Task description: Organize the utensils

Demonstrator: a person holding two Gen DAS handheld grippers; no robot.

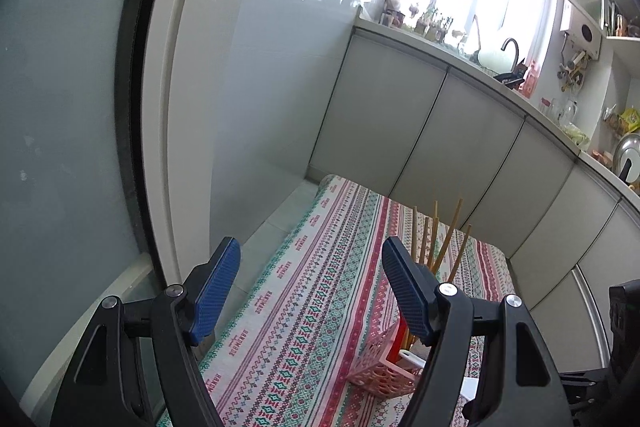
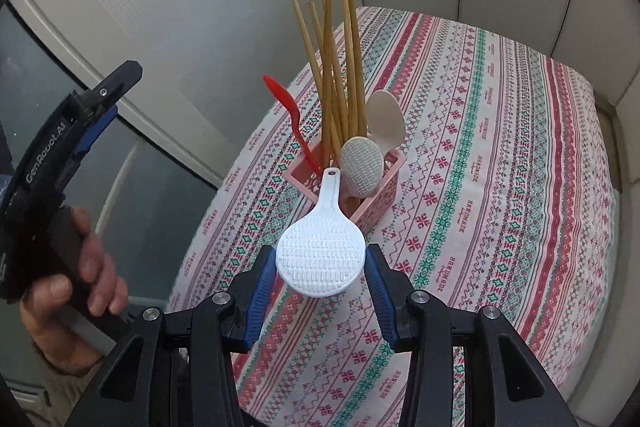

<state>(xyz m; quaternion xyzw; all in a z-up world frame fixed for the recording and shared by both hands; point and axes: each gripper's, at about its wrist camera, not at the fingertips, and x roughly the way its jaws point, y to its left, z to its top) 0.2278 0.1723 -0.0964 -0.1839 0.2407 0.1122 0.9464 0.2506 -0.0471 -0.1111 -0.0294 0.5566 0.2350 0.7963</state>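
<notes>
Paddle (image 2: 320,259) clamped between right hand-held gripper (image 2: 320,269) pads.

Table (image 2: 500,155) under patterned cloth; pink basket (image 2: 380,199) on it

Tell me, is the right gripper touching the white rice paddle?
Touching. In the right wrist view, the right gripper clamps the white rice paddle by its round head, a blue pad pressing each side.

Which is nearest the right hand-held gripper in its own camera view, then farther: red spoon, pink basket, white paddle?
1. White paddle, held between the right hand-held gripper pads.
2. Pink basket, just beyond.
3. Red spoon, at the basket's far left.
</notes>
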